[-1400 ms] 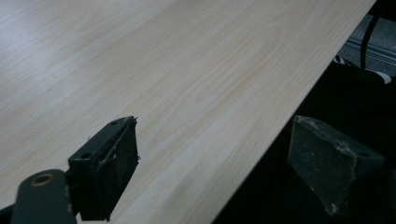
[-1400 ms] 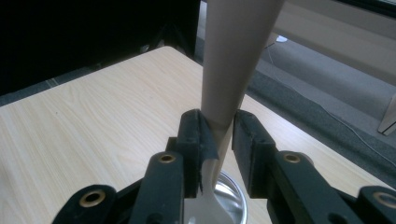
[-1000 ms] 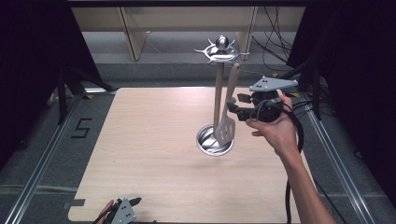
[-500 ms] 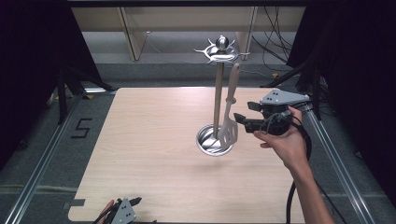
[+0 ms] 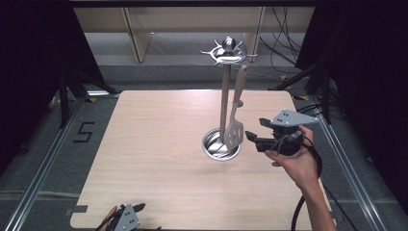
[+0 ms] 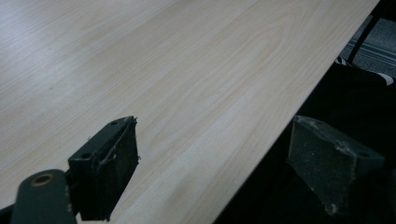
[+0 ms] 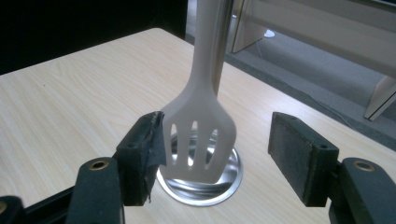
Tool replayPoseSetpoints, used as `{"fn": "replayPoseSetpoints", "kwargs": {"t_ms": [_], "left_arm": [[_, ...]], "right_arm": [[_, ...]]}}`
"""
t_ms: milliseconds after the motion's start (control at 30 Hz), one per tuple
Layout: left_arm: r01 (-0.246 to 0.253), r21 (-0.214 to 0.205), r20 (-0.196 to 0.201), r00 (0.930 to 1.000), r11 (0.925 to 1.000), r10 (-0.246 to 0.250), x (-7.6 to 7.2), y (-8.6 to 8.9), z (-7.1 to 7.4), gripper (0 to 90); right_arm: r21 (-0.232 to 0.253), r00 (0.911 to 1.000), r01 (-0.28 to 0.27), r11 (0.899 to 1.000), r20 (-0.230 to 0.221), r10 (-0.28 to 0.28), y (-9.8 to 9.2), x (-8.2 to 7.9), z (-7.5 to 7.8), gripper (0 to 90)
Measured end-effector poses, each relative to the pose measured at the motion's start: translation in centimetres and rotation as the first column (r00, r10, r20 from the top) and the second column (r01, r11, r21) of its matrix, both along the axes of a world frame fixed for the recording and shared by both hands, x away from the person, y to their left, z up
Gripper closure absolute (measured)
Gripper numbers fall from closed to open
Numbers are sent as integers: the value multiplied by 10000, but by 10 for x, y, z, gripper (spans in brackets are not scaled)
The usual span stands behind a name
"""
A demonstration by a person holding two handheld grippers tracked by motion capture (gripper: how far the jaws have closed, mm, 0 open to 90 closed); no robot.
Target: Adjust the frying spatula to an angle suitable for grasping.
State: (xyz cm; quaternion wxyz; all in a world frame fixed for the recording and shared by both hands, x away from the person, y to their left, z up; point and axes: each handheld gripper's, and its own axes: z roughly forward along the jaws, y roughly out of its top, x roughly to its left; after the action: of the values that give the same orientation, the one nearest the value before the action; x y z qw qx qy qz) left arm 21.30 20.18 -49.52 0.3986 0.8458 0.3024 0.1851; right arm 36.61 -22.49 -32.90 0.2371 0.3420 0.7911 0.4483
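The spatula (image 7: 200,135) hangs by its handle from the stand (image 5: 226,91), so its slotted blade dangles just above the steel base (image 5: 221,147). My right claw (image 5: 255,131) sits level beside the blade; its jaws have just been opening, gripping nothing. My left claw (image 5: 126,217) rests parked at the table (image 5: 144,144) edge, jaws wide and empty.

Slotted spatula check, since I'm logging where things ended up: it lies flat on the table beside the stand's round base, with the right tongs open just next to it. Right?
Not quite. The slotted spatula hangs upright from the stand's top hooks, its blade just above the round base, as the high view shows. The right tongs are indeed open beside it.
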Motion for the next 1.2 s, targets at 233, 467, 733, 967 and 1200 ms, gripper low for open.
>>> {"fn": "replayPoseSetpoints", "kwargs": {"t_ms": [233, 467, 733, 967, 1200], "left_arm": [[160, 4, 116, 9998, 9999, -160, 1, 1, 0, 151], [-12, -227, -142, 9999, 9997, 9, 0, 0, 0, 149], [229, -113, 150, 9996, 9997, -227, 1, -1, 1, 149], [283, -56, -62, 9996, 9996, -283, 0, -2, 1, 149], [58, -165, -73, 10000, 9998, -59, 0, -3, 0, 149]], "right_arm": [[174, 10000, 54, 9998, 34, -55, -6, -10, -21, 355], [296, 9994, -45, 9996, -344, 55, -12, -17, -33, 335], [298, 9970, -198, 9994, -741, 220, -20, -20, -51, 332], [213, 9972, -342, 9992, -651, 355, -21, -20, -61, 327], [-26, 9949, -374, 9993, -940, 370, -23, -20, -73, 311]]}}
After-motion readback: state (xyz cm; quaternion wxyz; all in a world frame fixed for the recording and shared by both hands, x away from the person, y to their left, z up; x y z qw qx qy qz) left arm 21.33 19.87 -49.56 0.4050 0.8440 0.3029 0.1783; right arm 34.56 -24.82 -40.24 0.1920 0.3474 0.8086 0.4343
